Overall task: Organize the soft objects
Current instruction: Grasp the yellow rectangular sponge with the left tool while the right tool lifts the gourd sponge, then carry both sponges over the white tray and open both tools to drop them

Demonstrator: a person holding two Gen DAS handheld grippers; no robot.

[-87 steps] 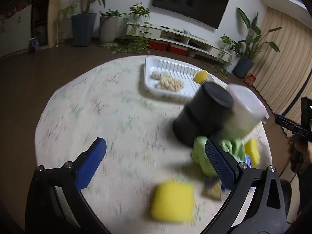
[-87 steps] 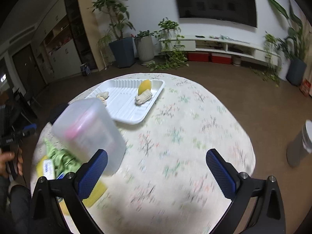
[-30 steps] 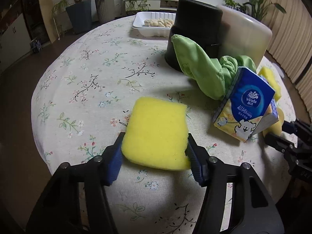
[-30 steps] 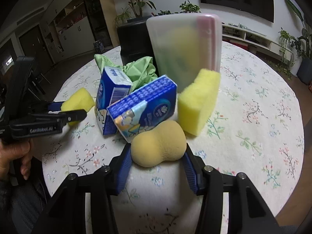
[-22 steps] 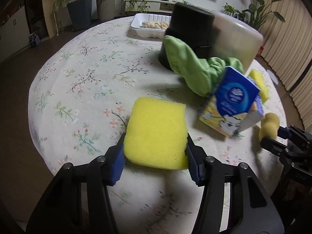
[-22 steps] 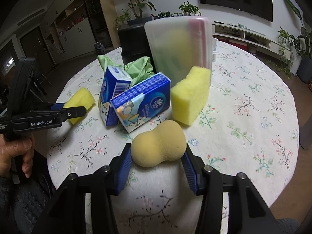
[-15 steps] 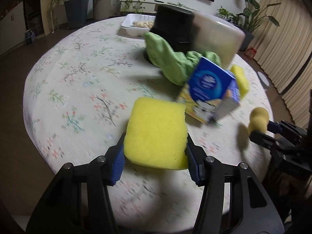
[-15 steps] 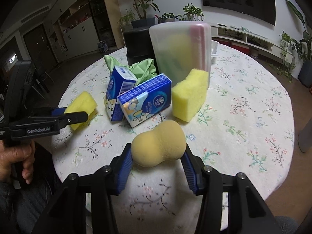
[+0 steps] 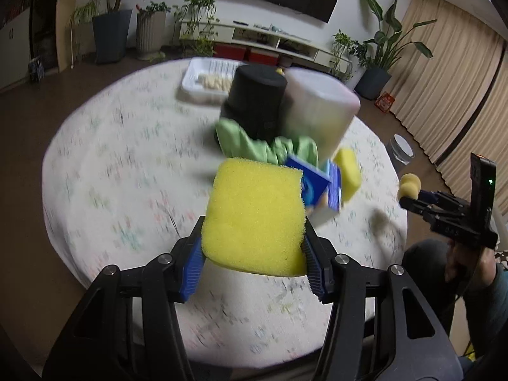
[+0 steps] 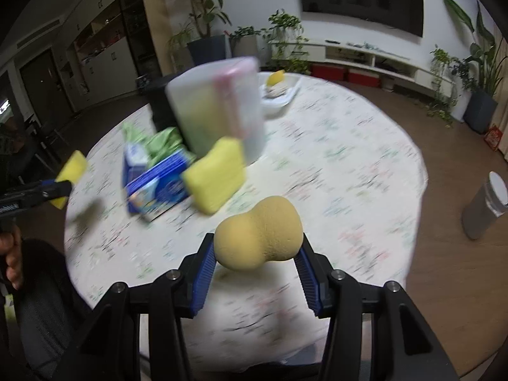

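Blue fingers [image 9: 190, 270] of the left gripper [image 9: 252, 265] were closed on a flat yellow sponge [image 9: 254, 216], held above the table [image 9: 111, 158]. Likewise the right gripper [image 10: 255, 268] pinched a tan peanut-shaped sponge [image 10: 258, 233] clear of the cloth. Both seemed mid-carry; next each needs a destination, perhaps the translucent bin [image 10: 219, 111] behind the tissue packs [image 10: 158, 190] and another yellow sponge [image 10: 216, 174].

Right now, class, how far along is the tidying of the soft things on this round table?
Done: nothing looks sorted yet. In hand: the left hand-held gripper clamps a flat yellow sponge, and the right hand-held gripper clamps a tan peanut-shaped sponge, both lifted off the table. Left: a second yellow sponge, green cloth and blue tissue packs.
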